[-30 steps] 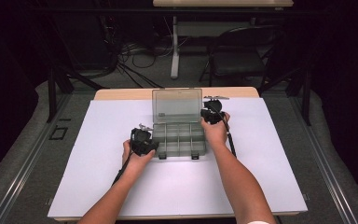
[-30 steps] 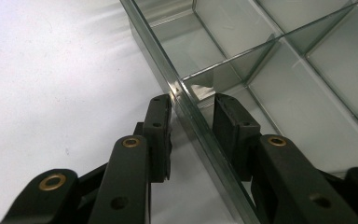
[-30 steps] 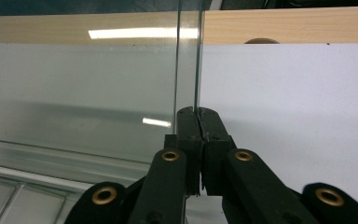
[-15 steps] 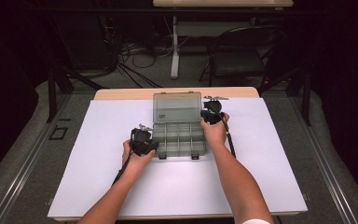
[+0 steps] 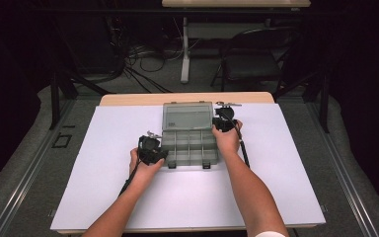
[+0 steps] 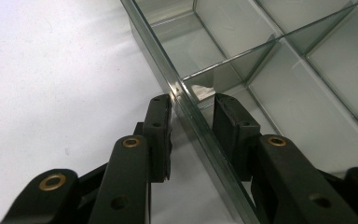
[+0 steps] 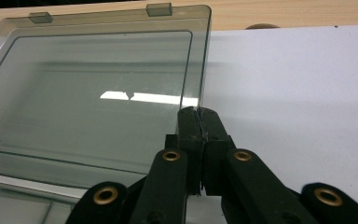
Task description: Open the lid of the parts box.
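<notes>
A clear grey compartment box (image 5: 190,148) lies mid-table, and its lid (image 5: 187,117) stands raised at the back. The compartments look empty. My left gripper (image 5: 161,154) is at the box's front left corner. Seen up close, the left gripper (image 6: 191,100) straddles the box's side wall (image 6: 149,37): the outer jaw touches the wall and the inner jaw stands a little off it inside a compartment. My right gripper (image 5: 218,123) is at the lid's right edge. The right gripper (image 7: 198,112) is shut on the thin edge of the lid (image 7: 98,93).
A white sheet (image 5: 286,163) covers the wooden table (image 5: 128,98), with bare room on both sides of the box. Two latch tabs (image 7: 159,8) sit on the lid's far edge. A chair (image 5: 256,59) and floor cables (image 5: 143,59) lie beyond the table.
</notes>
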Action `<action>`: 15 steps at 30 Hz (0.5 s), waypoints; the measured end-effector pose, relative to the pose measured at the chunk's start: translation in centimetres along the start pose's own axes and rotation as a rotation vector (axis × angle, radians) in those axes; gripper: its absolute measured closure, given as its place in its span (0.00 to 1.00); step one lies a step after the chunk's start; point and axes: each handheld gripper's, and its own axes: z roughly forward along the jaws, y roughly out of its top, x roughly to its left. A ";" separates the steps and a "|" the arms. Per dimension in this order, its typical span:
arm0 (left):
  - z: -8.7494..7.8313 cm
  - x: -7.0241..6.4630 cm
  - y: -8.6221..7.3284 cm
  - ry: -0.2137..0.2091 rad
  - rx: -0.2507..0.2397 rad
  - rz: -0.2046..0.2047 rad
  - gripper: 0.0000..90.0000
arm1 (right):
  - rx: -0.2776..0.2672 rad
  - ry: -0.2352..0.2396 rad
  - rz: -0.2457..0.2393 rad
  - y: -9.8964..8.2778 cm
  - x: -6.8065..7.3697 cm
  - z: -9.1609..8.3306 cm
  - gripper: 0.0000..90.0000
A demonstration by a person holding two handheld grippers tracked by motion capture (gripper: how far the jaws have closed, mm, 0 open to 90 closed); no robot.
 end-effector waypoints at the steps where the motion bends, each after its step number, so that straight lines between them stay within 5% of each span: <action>1: 0.0 0.0 0.0 0.000 0.000 0.000 0.75 | 0.001 0.000 0.000 0.0 0.0 0.0 0.99; 15: 0.0 0.0 -0.1 0.006 -0.004 0.008 0.75 | 0.022 -0.006 -0.021 -0.2 0.0 0.2 0.99</action>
